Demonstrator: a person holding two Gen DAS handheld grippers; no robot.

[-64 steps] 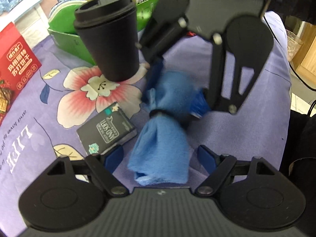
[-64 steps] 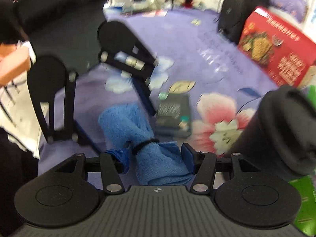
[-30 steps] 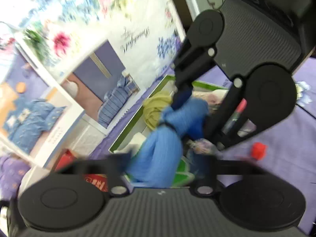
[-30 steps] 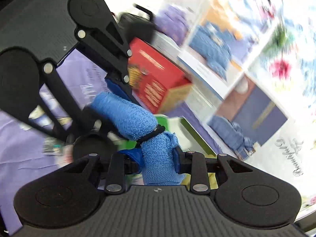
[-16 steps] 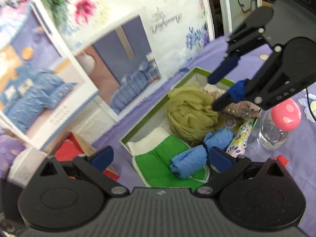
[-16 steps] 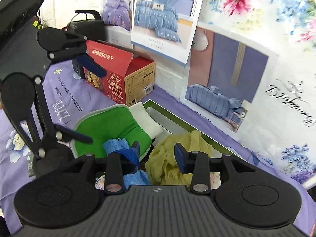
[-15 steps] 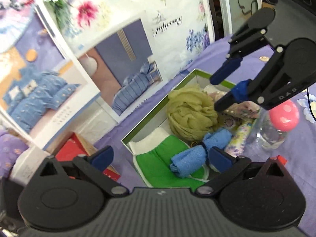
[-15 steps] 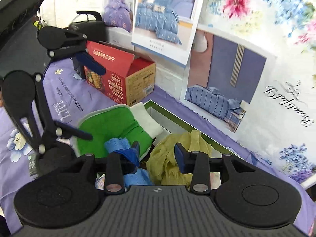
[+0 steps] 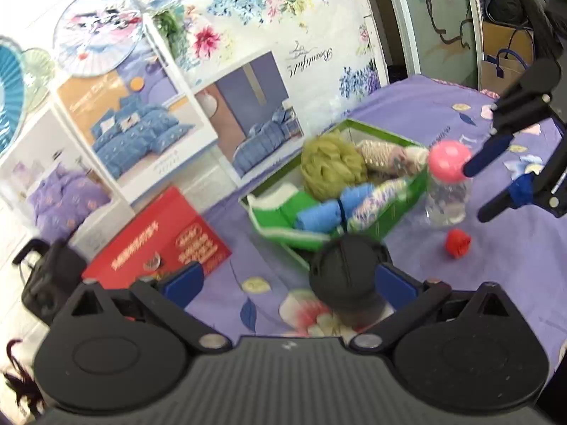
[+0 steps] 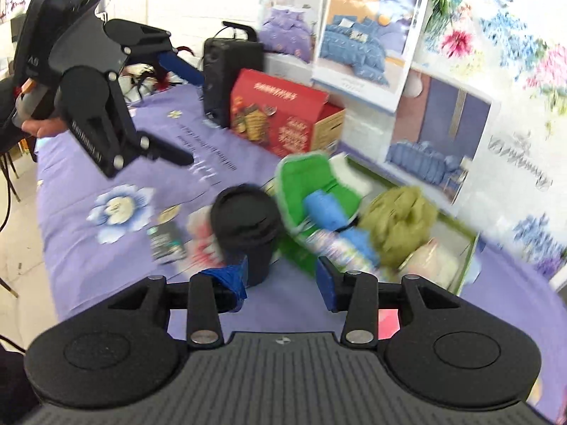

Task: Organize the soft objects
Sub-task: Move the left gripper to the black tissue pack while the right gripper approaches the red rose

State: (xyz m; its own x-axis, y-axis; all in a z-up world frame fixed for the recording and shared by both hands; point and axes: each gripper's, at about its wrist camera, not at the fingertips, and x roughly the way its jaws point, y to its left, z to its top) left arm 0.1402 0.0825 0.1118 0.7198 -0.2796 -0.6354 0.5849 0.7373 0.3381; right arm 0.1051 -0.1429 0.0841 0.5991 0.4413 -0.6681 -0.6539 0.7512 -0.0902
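A counter draped in purple floral cloth is standing before a wall hung with bedding posters and paper fans.

The left claw is hanging released, its blue pads spread as wide as they go and gripping nothing. A black lidded cup is standing just ahead of it, between the pads in view but untouched. Beyond the cup, a green box is holding the soft items: a blue rolled towel banded at its middle is lying across a green cloth, with an olive scarf behind it and a floral roll alongside. To the claw's right, a clear bottle with a pink cap and a small red object are sitting on the cloth. A red carton is lying to its left.

The right claw is opening, with nothing between its pads. The cup is standing just ahead to its left, and the box with the towel ahead to its right. The left claw is hovering well off to its upper left, held by a hand.
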